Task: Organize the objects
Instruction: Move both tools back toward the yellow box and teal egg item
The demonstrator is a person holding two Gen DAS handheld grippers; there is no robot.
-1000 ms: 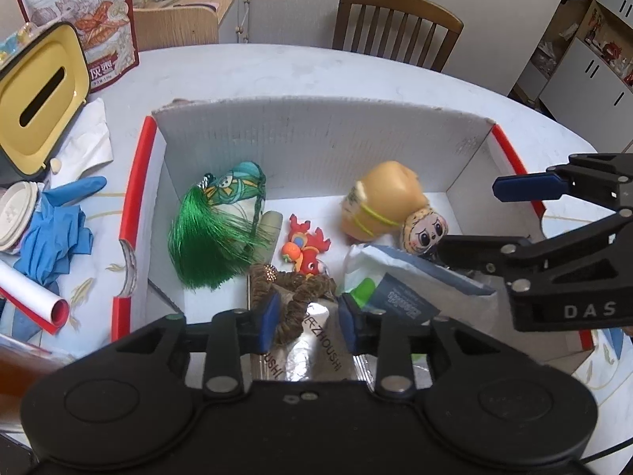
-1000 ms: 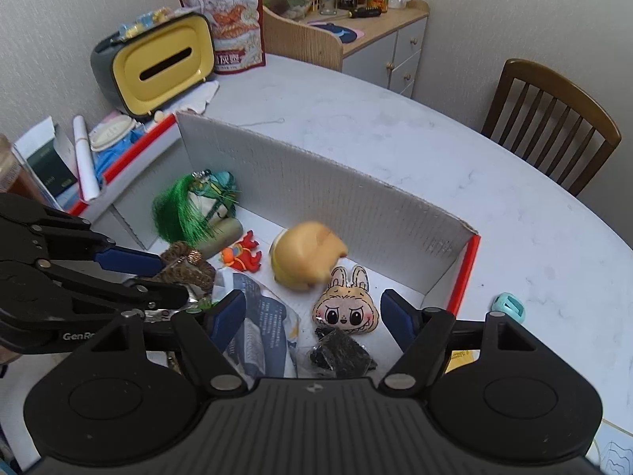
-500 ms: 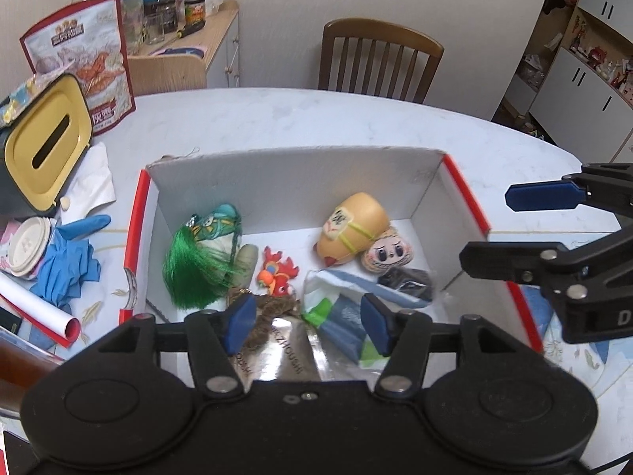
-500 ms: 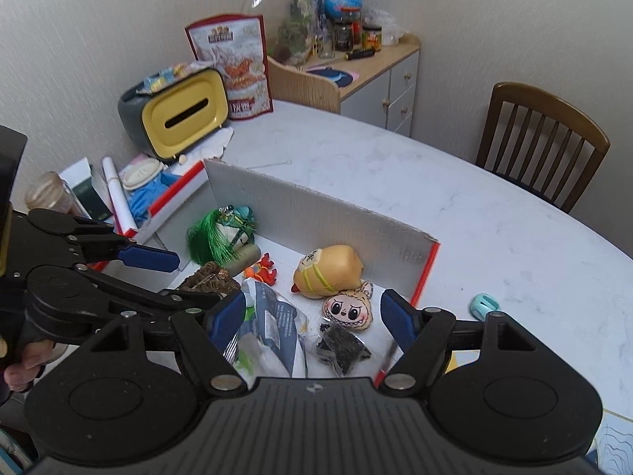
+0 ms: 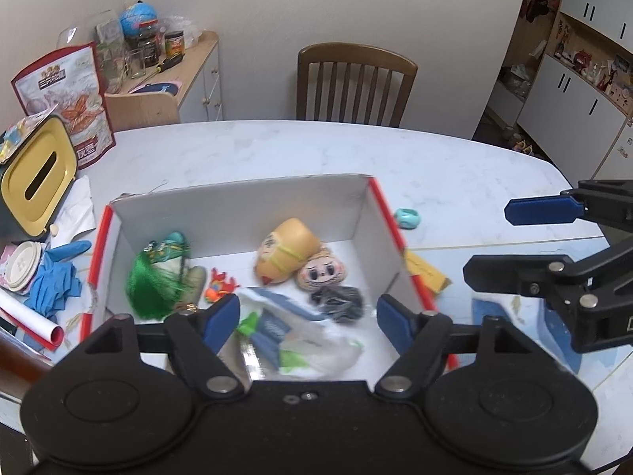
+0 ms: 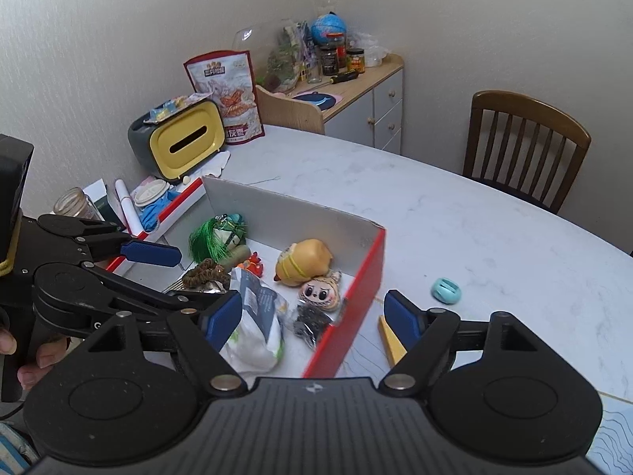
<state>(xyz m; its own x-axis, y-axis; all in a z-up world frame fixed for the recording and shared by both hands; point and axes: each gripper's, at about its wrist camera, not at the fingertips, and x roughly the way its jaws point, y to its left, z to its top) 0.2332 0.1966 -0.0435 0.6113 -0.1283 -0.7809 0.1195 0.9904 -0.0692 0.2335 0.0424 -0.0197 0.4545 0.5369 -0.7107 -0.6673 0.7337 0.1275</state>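
The cardboard box [image 5: 241,213] with red edges sits on the white marble table [image 5: 316,150], and everything else is placed against it here. The left gripper [image 5: 307,318] hangs above the box's near side with its blue-padded jaws spread wide and nothing between them. The right gripper [image 6: 312,314] is likewise released and empty, straddling the box's right red wall; in the left wrist view it shows at the box's right [image 5: 514,245], clear of the cardboard.

Inside the box, against the left wall, lies a green tassel [image 5: 152,291] with a teal charm [image 5: 172,243] at its head. Toward the middle is a small red-orange figure [image 5: 219,287]. Near the back wall rests a tan plush toy [image 5: 287,255] bound with a yellow band, and touching it on the right is a small doll face [image 5: 318,275]. Just in front of the doll face lies a dark crumpled packet [image 5: 336,301]. A white and blue plastic bag [image 5: 292,336] fills the near part of the box (blurred in the left wrist view). A brown braided item [image 6: 205,273] lies on a foil packet at the near left corner.

Outside the box, to its right, a small teal object [image 5: 407,218] sits on the table. To the box's left are blue gloves [image 5: 51,281] and a yellow tissue holder [image 5: 35,182]. Beyond the box stands a wooden chair [image 5: 354,83].
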